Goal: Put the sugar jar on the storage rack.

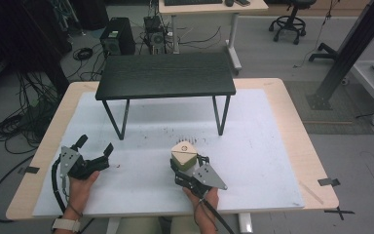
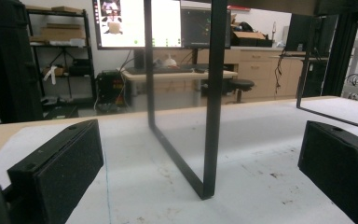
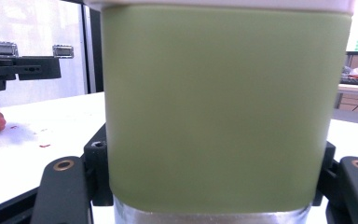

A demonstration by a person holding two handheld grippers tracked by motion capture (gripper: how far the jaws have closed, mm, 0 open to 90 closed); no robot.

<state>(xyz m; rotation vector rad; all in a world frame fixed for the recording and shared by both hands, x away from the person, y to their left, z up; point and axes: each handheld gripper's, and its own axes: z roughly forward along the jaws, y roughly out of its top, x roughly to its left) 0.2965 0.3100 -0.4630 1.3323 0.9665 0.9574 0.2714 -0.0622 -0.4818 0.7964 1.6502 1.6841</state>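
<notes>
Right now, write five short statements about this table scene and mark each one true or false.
1. The right hand-held gripper is shut on the green container. True.
2. The left hand-held gripper holds the container. False: its jaws stand open with nothing between them.
3. A small black table stands on the white mat. True.
4. The container sits on top of the small black table. False: it is in front of it, near the mat, in the gripper.
5. The container's lid is black. False: it is pale, cream-coloured.
</notes>
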